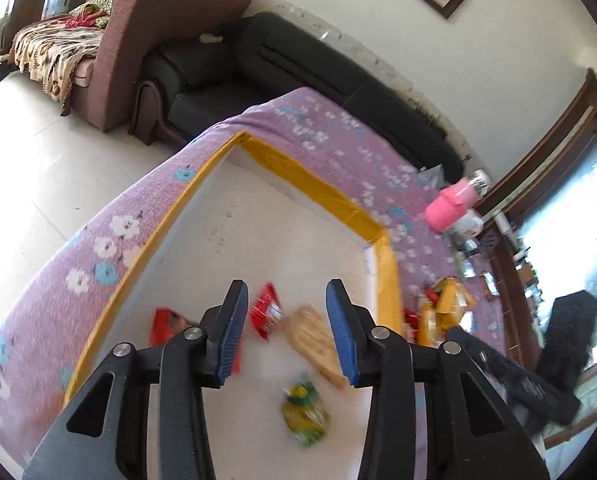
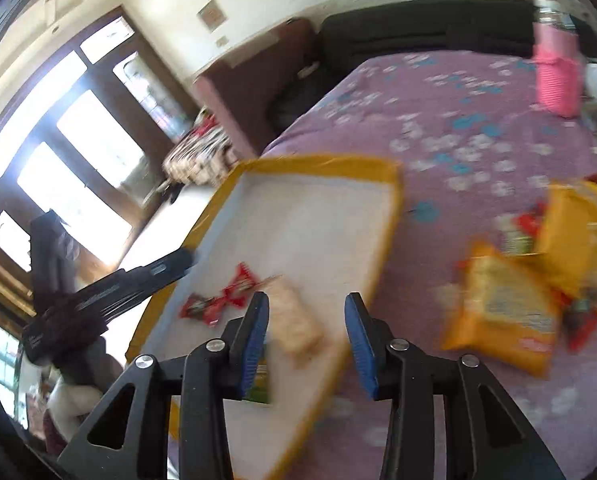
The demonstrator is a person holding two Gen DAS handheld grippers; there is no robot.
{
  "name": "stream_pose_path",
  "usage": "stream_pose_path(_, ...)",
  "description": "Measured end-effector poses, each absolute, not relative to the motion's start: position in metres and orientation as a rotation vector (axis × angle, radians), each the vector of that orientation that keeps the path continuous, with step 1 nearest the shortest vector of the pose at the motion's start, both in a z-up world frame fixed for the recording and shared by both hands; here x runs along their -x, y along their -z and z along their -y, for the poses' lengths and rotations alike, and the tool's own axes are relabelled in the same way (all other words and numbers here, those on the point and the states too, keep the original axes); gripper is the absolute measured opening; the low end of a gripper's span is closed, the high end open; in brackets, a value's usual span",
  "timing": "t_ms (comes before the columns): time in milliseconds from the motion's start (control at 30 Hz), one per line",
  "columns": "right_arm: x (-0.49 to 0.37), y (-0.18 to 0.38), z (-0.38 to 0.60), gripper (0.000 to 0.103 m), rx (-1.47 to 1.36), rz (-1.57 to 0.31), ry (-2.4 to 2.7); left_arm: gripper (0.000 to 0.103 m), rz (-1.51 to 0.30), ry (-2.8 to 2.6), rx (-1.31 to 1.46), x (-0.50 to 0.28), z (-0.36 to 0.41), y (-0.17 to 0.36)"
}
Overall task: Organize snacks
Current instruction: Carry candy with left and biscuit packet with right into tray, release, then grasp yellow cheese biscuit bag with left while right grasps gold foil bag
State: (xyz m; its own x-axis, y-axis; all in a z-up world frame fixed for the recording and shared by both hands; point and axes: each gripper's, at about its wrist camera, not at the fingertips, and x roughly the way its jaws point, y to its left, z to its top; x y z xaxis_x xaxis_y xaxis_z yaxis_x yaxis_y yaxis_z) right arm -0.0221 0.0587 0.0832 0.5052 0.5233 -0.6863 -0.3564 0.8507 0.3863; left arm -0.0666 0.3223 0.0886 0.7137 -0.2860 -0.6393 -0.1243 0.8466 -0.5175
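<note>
A white tray with a yellow rim (image 1: 314, 184) (image 2: 318, 162) lies on the purple flowered tablecloth. In it lie two red packets (image 1: 267, 312) (image 2: 218, 302), a tan cracker packet (image 1: 316, 338) (image 2: 294, 328) and a green-yellow packet (image 1: 304, 414) (image 2: 258, 380). My left gripper (image 1: 286, 332) is open and empty above the tray. My right gripper (image 2: 306, 344) is open and empty over the tray's right rim. A pile of orange and yellow snack bags (image 2: 538, 272) (image 1: 442, 312) lies on the cloth right of the tray. The other gripper shows in each view (image 1: 510, 376) (image 2: 106, 296).
A pink bottle (image 2: 556, 72) (image 1: 450, 206) stands at the table's far right. A black sofa (image 1: 282, 64) and a brown armchair (image 1: 154, 32) stand beyond the table. Windows (image 2: 66, 152) are to the side. Both views are motion-blurred.
</note>
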Motion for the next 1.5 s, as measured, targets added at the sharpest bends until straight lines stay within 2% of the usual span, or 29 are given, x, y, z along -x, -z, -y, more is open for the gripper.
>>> stream_pose_path(100, 0.009, -0.088, -0.006, 0.051, -0.186, -0.847, -0.369, 0.056, -0.721, 0.157, 0.594, 0.097, -0.307, -0.101)
stream_pose_path(267, -0.045, -0.083, 0.048, 0.054, -0.188, -0.839, -0.108, 0.057, -0.721, 0.239, 0.575, 0.114, -0.264, -0.106)
stream_pose_path(467, -0.073, -0.062, 0.042, 0.055, -0.129, -0.919, -0.036, 0.057, -0.751, 0.287, 0.503, 0.116, -0.229, -0.108)
stream_pose_path(533, -0.063, -0.057, 0.033, 0.043, -0.054, -0.94, -0.055, 0.057, -0.758, 0.297, 0.496, 0.117, -0.224, -0.108)
stream_pose_path(633, -0.038, -0.049, 0.035, 0.041, -0.015, -0.98, -0.09, 0.057, -0.771, 0.306, 0.489, 0.116, -0.218, -0.106)
stream_pose_path(833, 0.012, -0.034, 0.076, 0.037, -0.122, -1.079, -0.197, 0.057, -0.796, 0.337, 0.447, 0.115, -0.196, -0.103)
stream_pose_path(967, 0.042, -0.033, 0.098, 0.045, -0.093, -1.08, -0.173, 0.057, -0.847, 0.388, 0.406, 0.107, -0.166, -0.096)
stream_pose_path(1000, 0.048, -0.032, 0.104, 0.049, -0.091, -1.073, -0.153, 0.057, -0.87, 0.404, 0.389, 0.105, -0.155, -0.093)
stream_pose_path(1200, 0.066, -0.03, 0.137, 0.057, -0.216, -1.025, -0.184, 0.057, -0.976, 0.424, 0.318, 0.092, -0.101, -0.063)
stream_pose_path(1267, 0.068, -0.028, 0.138, 0.063, -0.214, -1.008, -0.197, 0.056, -1.0, 0.399, 0.319, 0.084, -0.093, -0.055)
stream_pose_path(1500, 0.075, -0.026, 0.147, 0.064, -0.267, -0.965, -0.245, 0.057, -1.04, 0.312, 0.339, 0.057, -0.078, -0.032)
